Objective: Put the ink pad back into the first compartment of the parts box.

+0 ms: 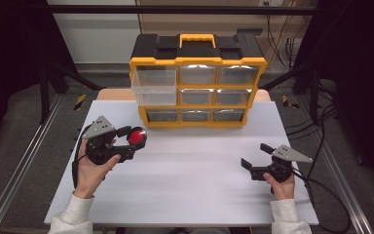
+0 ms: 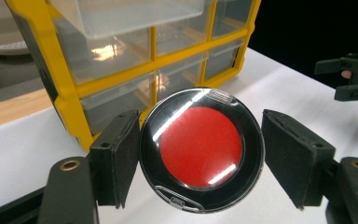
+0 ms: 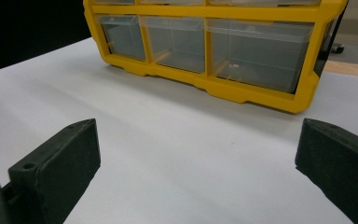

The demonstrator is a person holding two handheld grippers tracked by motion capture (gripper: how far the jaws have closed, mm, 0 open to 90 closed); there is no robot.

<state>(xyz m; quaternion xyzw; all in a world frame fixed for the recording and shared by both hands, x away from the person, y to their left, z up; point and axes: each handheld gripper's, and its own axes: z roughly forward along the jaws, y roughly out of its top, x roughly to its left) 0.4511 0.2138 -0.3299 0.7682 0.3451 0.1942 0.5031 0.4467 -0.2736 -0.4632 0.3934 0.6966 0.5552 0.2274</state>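
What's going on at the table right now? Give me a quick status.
Left gripper shut on round red-faced disc, off the table. Right gripper open, empty. Top-left drawer of yellow organizer pulled out; path clear.

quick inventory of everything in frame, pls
round case: 1, red face with black rim, between the left gripper's pads, above the table's left side
drawer organizer: 1, yellow frame, black top, clear drawers, far middle of table; top-left drawer pulled out
table: 1, white top
left gripper: 1, black, shut on the round case, near the organizer's lower left
right gripper: 1, black, open, nothing between its jaws, at right
hands: 2, white sleeves, bottom edge
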